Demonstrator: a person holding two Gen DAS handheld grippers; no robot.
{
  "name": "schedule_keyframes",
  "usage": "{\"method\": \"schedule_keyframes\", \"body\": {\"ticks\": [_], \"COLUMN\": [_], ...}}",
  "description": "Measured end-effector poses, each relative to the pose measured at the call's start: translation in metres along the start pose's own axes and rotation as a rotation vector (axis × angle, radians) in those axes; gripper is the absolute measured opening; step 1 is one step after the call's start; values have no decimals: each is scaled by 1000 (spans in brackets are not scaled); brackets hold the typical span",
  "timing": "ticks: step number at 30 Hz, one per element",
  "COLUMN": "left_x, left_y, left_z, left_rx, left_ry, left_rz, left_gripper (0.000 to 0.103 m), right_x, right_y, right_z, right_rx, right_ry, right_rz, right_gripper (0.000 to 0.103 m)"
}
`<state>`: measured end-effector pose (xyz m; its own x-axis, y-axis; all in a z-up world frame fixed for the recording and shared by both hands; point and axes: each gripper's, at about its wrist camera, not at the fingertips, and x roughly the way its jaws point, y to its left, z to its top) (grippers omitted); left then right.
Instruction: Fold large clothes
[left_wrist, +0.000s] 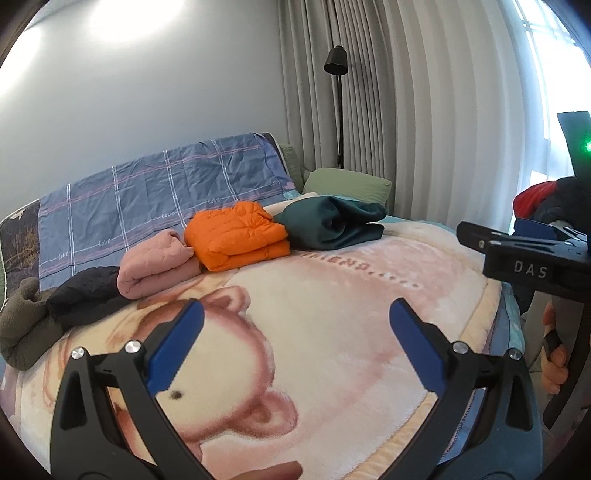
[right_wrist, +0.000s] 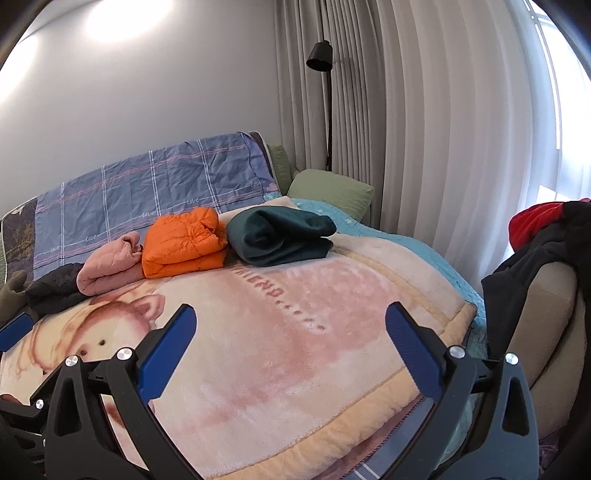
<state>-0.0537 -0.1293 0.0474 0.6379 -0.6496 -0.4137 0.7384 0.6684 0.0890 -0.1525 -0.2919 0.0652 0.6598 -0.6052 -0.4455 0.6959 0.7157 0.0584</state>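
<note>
A row of folded clothes lies at the head of the bed: a pink garment (left_wrist: 157, 266) (right_wrist: 109, 267), an orange puffer jacket (left_wrist: 236, 236) (right_wrist: 183, 242) and a dark green garment (left_wrist: 332, 221) (right_wrist: 280, 234). A black garment (left_wrist: 86, 295) and an olive one (left_wrist: 22, 328) lie loose at the far left. Unfolded black and red clothes (right_wrist: 543, 236) are piled on a chair at the right. My left gripper (left_wrist: 295, 317) and my right gripper (right_wrist: 290, 321) both hover open and empty over the plush pink blanket (left_wrist: 332, 332) (right_wrist: 295, 350).
A blue plaid sheet (left_wrist: 166, 195) covers the headboard, with a green pillow (left_wrist: 347, 182) beside it. A black floor lamp (left_wrist: 338, 92) and grey curtains (left_wrist: 424, 110) stand behind. A beige chair (right_wrist: 546, 325) sits right of the bed. The right gripper's body (left_wrist: 532, 258) shows in the left wrist view.
</note>
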Motion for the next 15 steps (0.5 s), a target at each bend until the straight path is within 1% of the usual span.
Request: {"method": "schedule_keyframes", "body": {"ticks": [4, 15], "left_x": [5, 20], "left_y": [0, 6], "left_z": [-2, -4], "left_rx": [3, -6], "left_ry": [9, 34], "left_rz": [-11, 1], "left_gripper": [101, 101], "right_x": [6, 21], "right_y": [3, 10], "right_z": [-4, -8], "right_rx": [-4, -20], "right_ry": [13, 37], "right_rz": [3, 24], "right_gripper": [102, 102]}}
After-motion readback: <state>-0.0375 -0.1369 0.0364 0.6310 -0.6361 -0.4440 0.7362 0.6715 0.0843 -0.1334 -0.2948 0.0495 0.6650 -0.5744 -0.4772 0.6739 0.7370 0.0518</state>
